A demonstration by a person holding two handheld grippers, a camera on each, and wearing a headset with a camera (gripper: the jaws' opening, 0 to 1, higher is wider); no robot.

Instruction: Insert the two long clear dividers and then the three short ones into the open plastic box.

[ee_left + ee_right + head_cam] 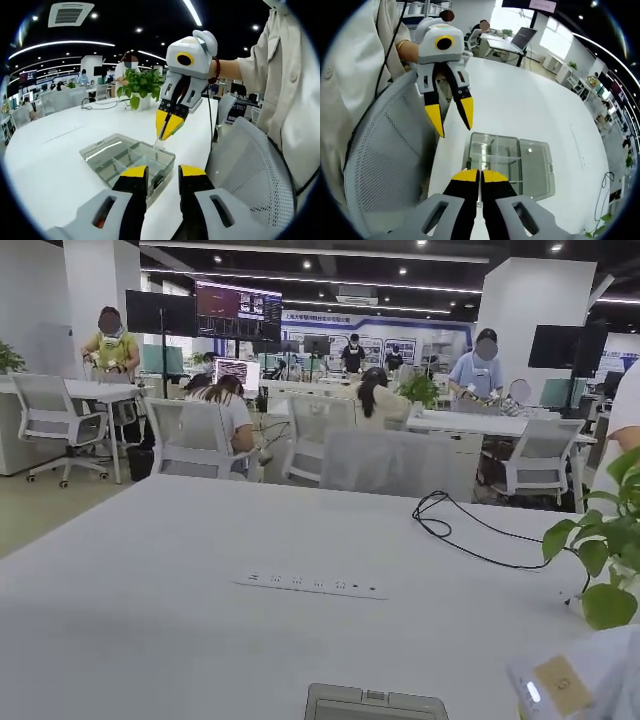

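Looks like we're working on the short-divider step here, so a few thoughts on doing it cleanly. The right tongs [165,131] are pressing together on a thin clear piece, which we're taking for a short divider [158,145]. It's hard to see since it's clear, so treat that as a guess. The main thing, we're thinking, is keeping that piece dead upright and lined up with the slots on both sides before pushing. If it's going in crooked it'll probably jam or bow, so ease it down and don't force it.

The left tongs [163,171] are hanging spread with nothing between them. We'd be using them to steady the box [100,150] against the table [50,165], because a light plastic box like this is probably going to skate when pushed from above.

Where things are: the box is sitting open, lid flat beside it, close to the table edge nearest us and the mesh chair [250,170]. The partitions inside are already splitting it into compartments, though we're not managing to count them. In the left gripper view the right tongs are hovering right over the box's corner nearest that edge, with the clear piece reaching down to the rim. The left tongs are sitting just off that same side of the box, not touching it.
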